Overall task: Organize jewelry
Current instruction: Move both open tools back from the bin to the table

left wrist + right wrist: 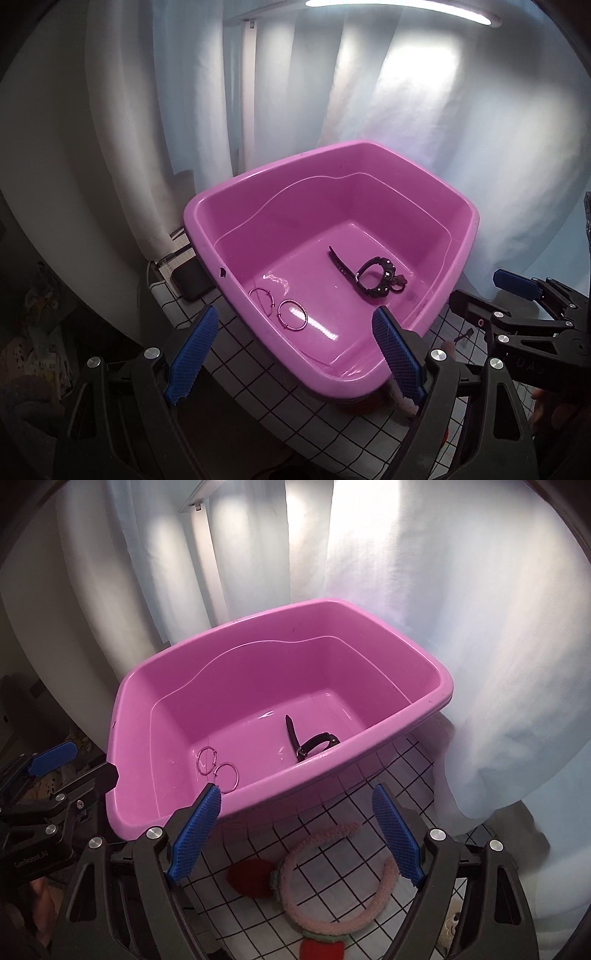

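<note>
Both grippers hang above the near side of the worktop with nothing between their jaws. The left gripper [291,354] has its jaws wide apart over the near corner of the pink tub [476,221]; the right gripper [295,830] has its jaws equally wide, over the gap between the tub's near wall and the fluffy pink headband [391,878].

Location of items. Two thin hoop earrings [279,306] lie on the tub floor by its near-left corner, side by side and close enough that I cannot tell whether they touch. A black watch [373,280] lies toward the right of the tub floor, strap splayed. The headband, trimmed with red strawberry shapes [247,880], is outside the tub on the worktop, near its front edge.

Risks, in my judgement:
- The headband is soft and round; a pinch on one side could let it swing, catch the tub rim and drop outside the tub.
- It sits near the front edge, so a clumsy nudge could push it off the worktop.
- The two grippers are close together; reaching at once invites a collision.
- The tub looks light, so a knock on its rim could shift it and scatter the hoops.
- The hoops are thin and flat, hard to re-grip if disturbed.

Surface and room. The worktop [332,867] carries a white covering with a black grid. A dark phone-like slab [192,282] lies at the tub's far-left side. Pale curtains [443,609] hang close behind, lit from beyond. Clutter to the left is too dim to identify.
</note>
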`<state>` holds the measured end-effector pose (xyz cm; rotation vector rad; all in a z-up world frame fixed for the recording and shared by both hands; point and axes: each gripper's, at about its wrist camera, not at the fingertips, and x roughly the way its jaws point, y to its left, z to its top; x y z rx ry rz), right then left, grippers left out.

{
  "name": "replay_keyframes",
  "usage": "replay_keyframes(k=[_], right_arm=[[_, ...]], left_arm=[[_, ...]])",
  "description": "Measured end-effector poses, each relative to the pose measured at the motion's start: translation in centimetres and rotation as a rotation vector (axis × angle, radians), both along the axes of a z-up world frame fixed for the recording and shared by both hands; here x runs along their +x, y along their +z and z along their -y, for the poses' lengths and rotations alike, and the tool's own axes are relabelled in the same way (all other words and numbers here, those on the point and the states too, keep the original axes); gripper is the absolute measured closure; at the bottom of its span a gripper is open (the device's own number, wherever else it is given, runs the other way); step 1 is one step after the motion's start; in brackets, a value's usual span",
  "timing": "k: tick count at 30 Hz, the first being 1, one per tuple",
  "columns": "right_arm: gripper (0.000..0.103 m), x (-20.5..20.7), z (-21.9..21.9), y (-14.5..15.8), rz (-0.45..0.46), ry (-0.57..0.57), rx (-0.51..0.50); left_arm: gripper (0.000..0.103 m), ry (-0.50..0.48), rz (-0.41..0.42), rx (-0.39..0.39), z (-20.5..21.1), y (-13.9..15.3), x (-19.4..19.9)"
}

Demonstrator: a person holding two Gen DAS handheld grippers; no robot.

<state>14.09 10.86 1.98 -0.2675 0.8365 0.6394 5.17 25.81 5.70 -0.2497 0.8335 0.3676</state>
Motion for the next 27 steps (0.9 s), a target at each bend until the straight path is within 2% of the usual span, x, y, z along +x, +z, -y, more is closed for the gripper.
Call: replay_keyframes(k=[10,17,27], right_arm=[[0.023,-5.1,8.7,-1.8,-0.011,-0.101,0.086],[0.023,-8.9,16.9,-3.3,-0.012,-0.217,0.126],[0.023,-13.3,28.9,-7.1,-0.029,-0.439,0.154]], left_arm=[[0.019,-0.068,0.015,-0.006,5.9,-0.8,-3.2],[0.017,-0.129,0.015,-0.025,11.0,-1.7,-4.7],[0.016,-0.201,-0.050,-0.048,16.2,-6.0,-6.4]])
